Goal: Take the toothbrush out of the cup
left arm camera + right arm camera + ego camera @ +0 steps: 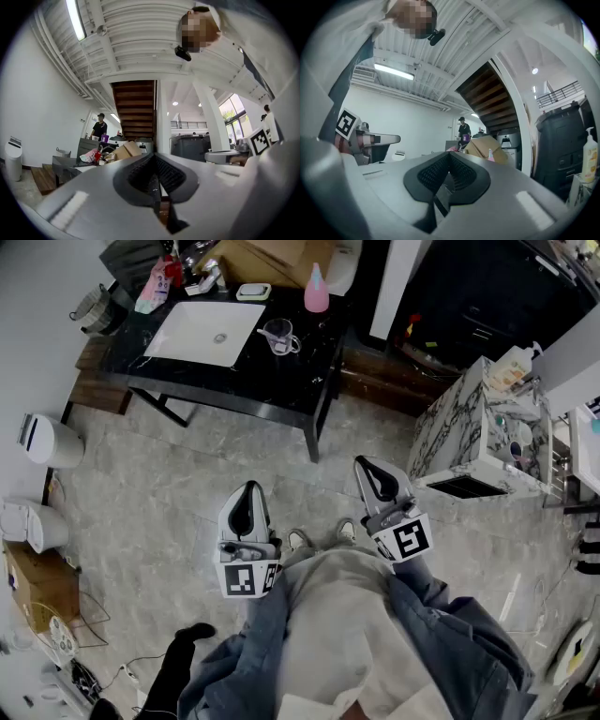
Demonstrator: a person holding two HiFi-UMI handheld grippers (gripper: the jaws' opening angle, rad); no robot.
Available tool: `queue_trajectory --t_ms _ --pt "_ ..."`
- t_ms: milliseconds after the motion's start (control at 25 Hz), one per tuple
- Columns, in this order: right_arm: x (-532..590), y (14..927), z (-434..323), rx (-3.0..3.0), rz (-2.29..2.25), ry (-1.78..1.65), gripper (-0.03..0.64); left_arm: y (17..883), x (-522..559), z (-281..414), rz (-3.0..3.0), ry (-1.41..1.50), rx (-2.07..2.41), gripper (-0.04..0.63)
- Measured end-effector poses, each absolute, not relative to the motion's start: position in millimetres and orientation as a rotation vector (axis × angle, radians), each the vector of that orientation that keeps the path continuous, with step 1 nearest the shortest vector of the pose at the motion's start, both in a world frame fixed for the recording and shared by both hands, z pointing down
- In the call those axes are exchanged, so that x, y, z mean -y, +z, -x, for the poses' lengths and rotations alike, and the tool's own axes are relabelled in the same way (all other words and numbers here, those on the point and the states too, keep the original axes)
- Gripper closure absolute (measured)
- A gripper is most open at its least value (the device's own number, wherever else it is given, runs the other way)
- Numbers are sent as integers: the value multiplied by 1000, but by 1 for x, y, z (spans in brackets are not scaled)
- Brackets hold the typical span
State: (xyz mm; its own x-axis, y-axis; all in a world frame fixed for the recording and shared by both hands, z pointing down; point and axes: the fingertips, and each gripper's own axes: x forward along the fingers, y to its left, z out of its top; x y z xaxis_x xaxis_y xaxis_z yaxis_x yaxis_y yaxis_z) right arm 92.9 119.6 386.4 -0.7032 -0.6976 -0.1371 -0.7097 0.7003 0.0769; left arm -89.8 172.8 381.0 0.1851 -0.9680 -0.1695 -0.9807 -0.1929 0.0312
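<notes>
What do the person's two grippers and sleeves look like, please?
The left gripper and right gripper are pale grey, tapering to a point, with black ribbed pads. Each carries a cube with black-and-white square markers. The sleeves are blue-grey, over a light top.

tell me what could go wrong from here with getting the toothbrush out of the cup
Both the left tool and the right tool are shut and well back from the black table. If one arrives without opening, it may knock over the clear handled cup.
The cup stands beside the white sink, with a pink bottle behind it, so a wide approach could bump them.
</notes>
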Motion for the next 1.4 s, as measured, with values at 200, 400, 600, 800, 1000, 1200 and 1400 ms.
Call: queue_trajectory --t_ms 200,400,600,800,1000,1200,1400 --pt "-119 385 -92 -2804 1161 202 612 382 -173 95 2294 253 -1920 535" --pt "-119 383 -92 -2801 1154 200 612 382 -171 92 2323 238 -1929 534" --pt "-120 377 -93 -2762 1126 201 612 382 -171 94 2300 251 -1917 534" --pt "-120 377 -91 -2770 1121 221 611 377 -171 91 2293 247 -1888 534" --pt "-120 376 -90 -2772 1120 229 612 375 -171 91 2291 249 -1887 534" --pt "-119 374 -90 -2767 1123 233 611 370 -170 86 2332 241 -1873 532" --pt "-120 374 -90 -2761 1121 229 611 367 -172 83 2331 242 -1845 529"
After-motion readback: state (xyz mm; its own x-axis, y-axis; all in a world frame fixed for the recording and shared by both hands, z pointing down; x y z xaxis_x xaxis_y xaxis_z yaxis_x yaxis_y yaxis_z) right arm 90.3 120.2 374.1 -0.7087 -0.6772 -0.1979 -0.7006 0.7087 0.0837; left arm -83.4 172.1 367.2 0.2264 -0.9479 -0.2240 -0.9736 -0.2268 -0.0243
